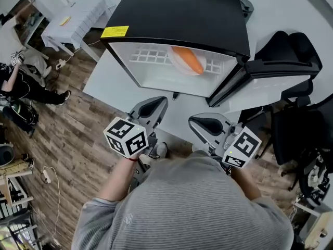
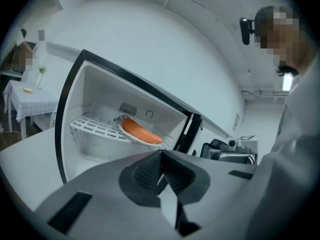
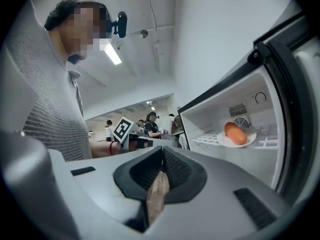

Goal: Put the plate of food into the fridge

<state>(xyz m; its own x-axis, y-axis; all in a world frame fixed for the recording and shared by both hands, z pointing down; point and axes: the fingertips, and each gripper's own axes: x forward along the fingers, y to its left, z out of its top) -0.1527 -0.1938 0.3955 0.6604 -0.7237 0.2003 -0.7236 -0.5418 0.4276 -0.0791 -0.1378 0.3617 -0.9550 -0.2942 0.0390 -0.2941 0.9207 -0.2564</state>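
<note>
A small black fridge [image 1: 179, 14] stands on a white table [image 1: 106, 82] with its door [image 1: 281, 69] swung open to the right. Inside, a white plate with an orange piece of food [image 1: 187, 60] rests on the wire shelf [image 1: 148, 55]. The left gripper view shows the plate [image 2: 142, 132] on that shelf, and so does the right gripper view [image 3: 236, 135]. Both grippers hang in front of the fridge, apart from it. My left gripper [image 1: 152, 107] is shut and holds nothing. My right gripper [image 1: 207, 125] is also shut and holds nothing.
A black office chair [image 1: 291, 124] stands right of the open door. A smaller white table [image 1: 78, 20] sits at the upper left on the wooden floor [image 1: 78, 139]. A person [image 1: 23, 85] sits at the far left. Several people [image 3: 150, 124] show in the right gripper view's background.
</note>
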